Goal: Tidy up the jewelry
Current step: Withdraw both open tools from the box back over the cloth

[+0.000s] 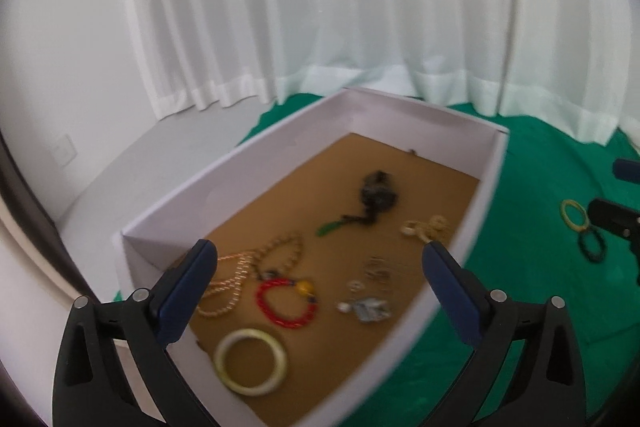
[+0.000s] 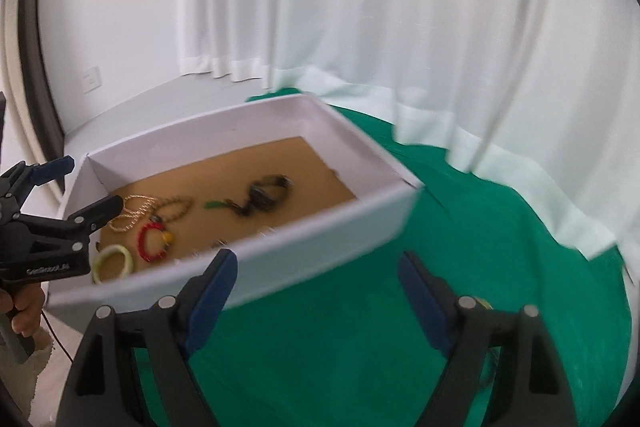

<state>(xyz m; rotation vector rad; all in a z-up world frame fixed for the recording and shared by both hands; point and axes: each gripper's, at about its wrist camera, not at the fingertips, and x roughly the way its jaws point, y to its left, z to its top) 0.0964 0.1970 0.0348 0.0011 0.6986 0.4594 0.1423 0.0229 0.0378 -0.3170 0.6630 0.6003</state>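
- The left claw is wide open, holding nothing, over the white box.
- The right claw is wide open over the green cloth.
- In the box lie a red bracelet and a pale ring.

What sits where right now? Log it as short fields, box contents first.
container: white cardboard box with brown floor, on green cloth
in box: pale green bangle, red bead bracelet, gold bead necklace, dark bead string
outside box: yellow ring and dark ring on the cloth
left gripper: open, empty, over box
right gripper: open, empty
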